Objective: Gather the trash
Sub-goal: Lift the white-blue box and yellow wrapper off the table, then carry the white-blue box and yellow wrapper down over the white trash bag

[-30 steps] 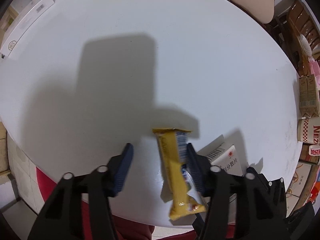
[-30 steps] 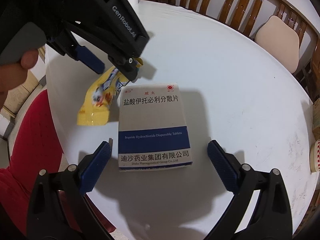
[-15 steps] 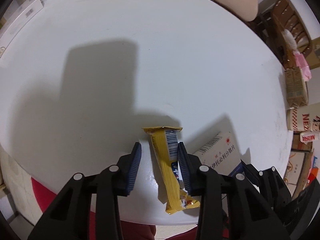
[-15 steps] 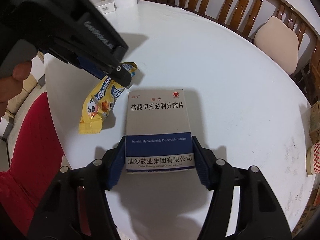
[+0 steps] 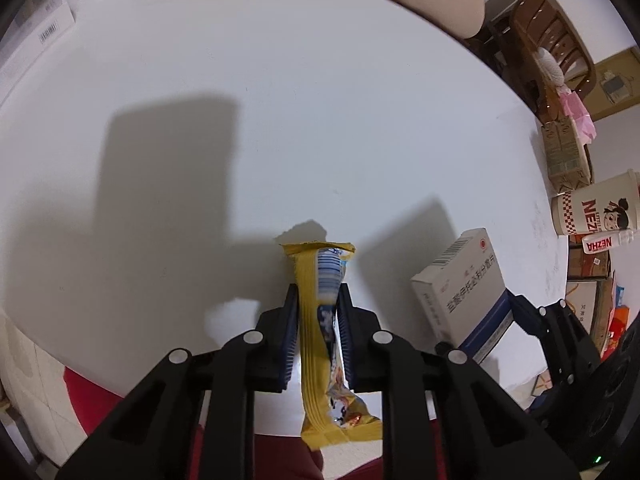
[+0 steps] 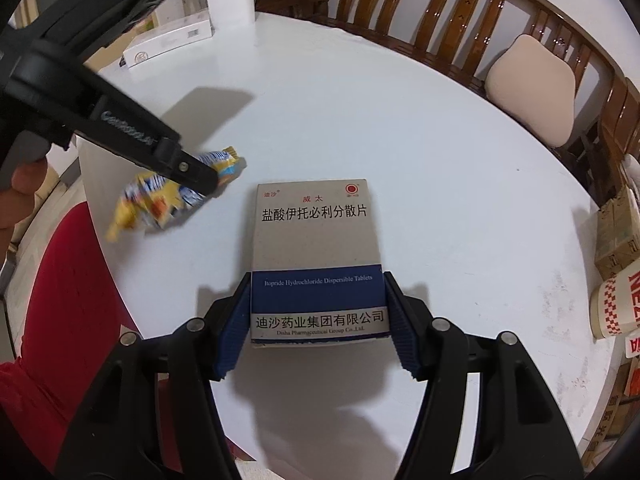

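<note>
Where a second before both sets of jaws stood apart around their items, the left gripper (image 5: 318,332) had just closed on the yellow wrapper (image 5: 320,316) and the right gripper (image 6: 316,320) clamped the medicine box (image 6: 316,256). Both items were near the table's (image 5: 320,120) near edge, seemingly ready to lift away.

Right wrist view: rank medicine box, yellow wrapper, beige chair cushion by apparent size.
1. medicine box, largest, though nearest the camera.
2. beige chair cushion, farther off, so likely bigger than it looks.
3. yellow wrapper, smallest, blurred and partly hidden.
</note>
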A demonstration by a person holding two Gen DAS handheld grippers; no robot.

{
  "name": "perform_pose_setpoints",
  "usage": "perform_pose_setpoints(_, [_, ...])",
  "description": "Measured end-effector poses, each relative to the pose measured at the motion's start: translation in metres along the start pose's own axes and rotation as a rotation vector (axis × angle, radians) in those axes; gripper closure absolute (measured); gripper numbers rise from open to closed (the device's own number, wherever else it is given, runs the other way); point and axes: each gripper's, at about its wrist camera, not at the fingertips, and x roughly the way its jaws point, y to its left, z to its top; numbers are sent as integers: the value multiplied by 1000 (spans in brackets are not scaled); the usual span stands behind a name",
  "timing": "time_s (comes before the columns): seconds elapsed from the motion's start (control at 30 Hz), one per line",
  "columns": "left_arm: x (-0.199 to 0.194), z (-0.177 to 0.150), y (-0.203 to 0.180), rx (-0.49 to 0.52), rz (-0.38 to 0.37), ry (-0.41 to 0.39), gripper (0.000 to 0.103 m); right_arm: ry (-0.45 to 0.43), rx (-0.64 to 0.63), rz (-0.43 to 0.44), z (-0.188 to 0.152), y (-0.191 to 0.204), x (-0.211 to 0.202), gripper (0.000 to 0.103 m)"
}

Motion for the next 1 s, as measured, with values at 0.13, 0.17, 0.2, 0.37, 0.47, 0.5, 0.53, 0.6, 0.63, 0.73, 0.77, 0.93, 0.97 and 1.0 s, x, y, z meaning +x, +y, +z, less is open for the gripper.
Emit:
perform_pose_setpoints(0.13, [-14, -7, 4, 48, 3, -59, 84, -14, 28, -15, 0, -7, -8, 42])
perform_pose_setpoints(0.17, [-19, -12, 4, 57, 1, -67, 84, -19, 34, -20, -1, -8, -11, 42])
perform_pose_setpoints(0.2, [-22, -16, 2, 67, -1, -75, 84, -26, 43, -27, -2, -9, -14, 42])
perform_pose_setpoints(0.37, [-36, -26, -6, 135, -1, -124, 85, -53, 75, -44, -5, -12, -32, 42])
perform_pose_setpoints(0.47, [-45, -33, -13, 172, -3, -160, 85, -71, 96, -60, -6, -15, -43, 42])
perform_pose_setpoints(0.5, [-49, -35, -14, 183, -2, -171, 85, -77, 103, -62, -8, -16, -47, 42])
perform_pose_setpoints(0.53, [-59, -41, -8, 198, 4, -187, 85, -86, 114, -67, -9, -18, -52, 42])
perform_pose_setpoints(0.6, [-67, -47, -11, 221, 11, -215, 85, -106, 133, -75, -12, -20, -64, 42])
perform_pose_setpoints(0.63, [-72, -51, -14, 242, 21, -233, 85, -113, 137, -80, -15, -21, -69, 42])
perform_pose_setpoints(0.73, [-80, -60, -19, 277, 29, -254, 85, -129, 147, -94, -20, -21, -83, 42])
perform_pose_setpoints(0.77, [-82, -64, -21, 291, 30, -257, 85, -132, 150, -95, -22, -20, -87, 42])
perform_pose_setpoints(0.93, [-94, -85, -33, 362, 32, -279, 85, -147, 147, -110, -29, -7, -109, 42])
perform_pose_setpoints(0.97, [-96, -90, -34, 373, 27, -282, 85, -152, 147, -115, -32, -4, -114, 42])
perform_pose_setpoints(1.0, [-98, -94, -35, 384, 21, -284, 85, -156, 146, -117, -34, -2, -119, 42])
